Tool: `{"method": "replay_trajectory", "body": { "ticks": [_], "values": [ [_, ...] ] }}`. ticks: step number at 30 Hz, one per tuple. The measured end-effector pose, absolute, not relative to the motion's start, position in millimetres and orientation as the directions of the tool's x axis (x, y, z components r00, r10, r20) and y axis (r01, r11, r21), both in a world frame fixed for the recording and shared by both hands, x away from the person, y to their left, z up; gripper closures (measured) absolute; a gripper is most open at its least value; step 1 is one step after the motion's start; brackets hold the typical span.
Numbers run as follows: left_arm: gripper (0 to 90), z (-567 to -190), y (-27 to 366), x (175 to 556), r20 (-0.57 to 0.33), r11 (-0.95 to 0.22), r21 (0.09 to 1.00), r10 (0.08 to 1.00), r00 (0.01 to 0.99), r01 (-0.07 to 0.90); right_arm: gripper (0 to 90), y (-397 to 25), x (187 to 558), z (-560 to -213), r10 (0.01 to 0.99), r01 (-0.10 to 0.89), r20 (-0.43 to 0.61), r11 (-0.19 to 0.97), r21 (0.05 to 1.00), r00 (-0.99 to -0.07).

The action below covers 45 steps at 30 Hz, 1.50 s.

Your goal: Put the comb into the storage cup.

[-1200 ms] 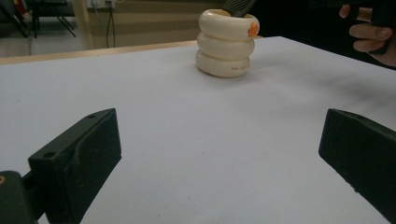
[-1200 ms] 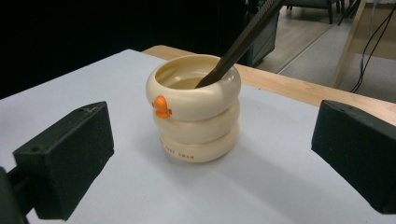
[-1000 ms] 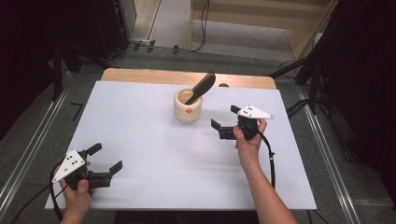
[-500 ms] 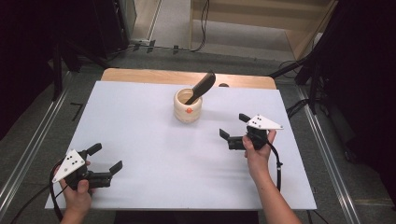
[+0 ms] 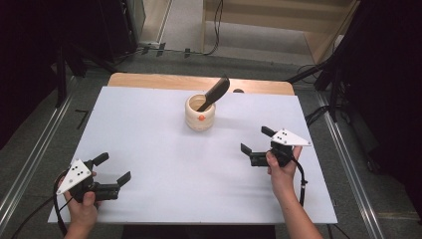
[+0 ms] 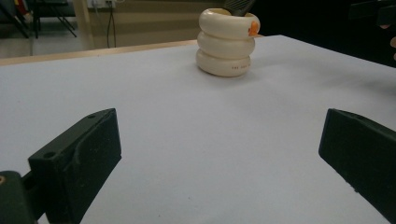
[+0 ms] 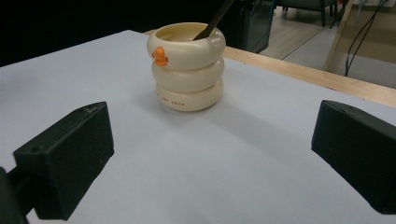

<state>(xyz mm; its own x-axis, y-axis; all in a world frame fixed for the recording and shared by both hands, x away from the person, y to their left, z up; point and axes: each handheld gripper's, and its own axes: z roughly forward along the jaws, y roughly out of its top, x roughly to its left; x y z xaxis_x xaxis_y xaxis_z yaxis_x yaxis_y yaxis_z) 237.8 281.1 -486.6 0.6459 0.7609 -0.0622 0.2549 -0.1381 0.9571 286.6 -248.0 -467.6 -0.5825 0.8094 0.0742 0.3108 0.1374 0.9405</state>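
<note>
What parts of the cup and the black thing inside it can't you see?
- Bottom end of the black tool: hidden inside the cup by its wall, in the high view.
- Tool's top: cut off by the upper edge in the right gripper view and the left gripper view.
- Tiny print low on the cup: too small to read.
- Orange mark: in the left gripper view it sits at the cup's side, mostly turned away.

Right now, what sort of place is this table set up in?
Probably a lab or workshop for recording handling tests, not a home. A white table stands between metal floor rails, cables trail over the bare floor behind, and a person holds a gripper in each hand near a cream cup.
</note>
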Motion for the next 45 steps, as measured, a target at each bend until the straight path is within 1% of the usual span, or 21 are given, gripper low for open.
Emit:
{"method": "replay_trajectory", "body": {
  "ticks": [5, 11, 22, 45],
  "values": [
    [0.0, -486, 283, 239, -0.078, -0.121, 0.958, 0.763, 0.641, 0.261, 0.0, -256, 281, -471, 0.811, 0.308, 0.078, 0.13, 0.942, -0.579],
    [0.0, -487, 282, 238, -0.067, -0.133, 0.957, 0.762, 0.644, 0.257, 0.0, -263, 273, -475, 0.816, 0.32, 0.087, 0.124, 0.939, -0.572],
    [0.0, -487, 282, 238, -0.068, -0.131, 0.958, 0.763, 0.643, 0.256, 0.0, -276, 263, -478, 0.82, 0.31, 0.08, 0.122, 0.943, -0.566],
    [0.0, -486, 283, 238, -0.069, -0.127, 0.958, 0.764, 0.641, 0.255, 0.0, -313, 237, -490, 0.849, 0.33, 0.097, 0.094, 0.939, -0.519]
  ]
}}
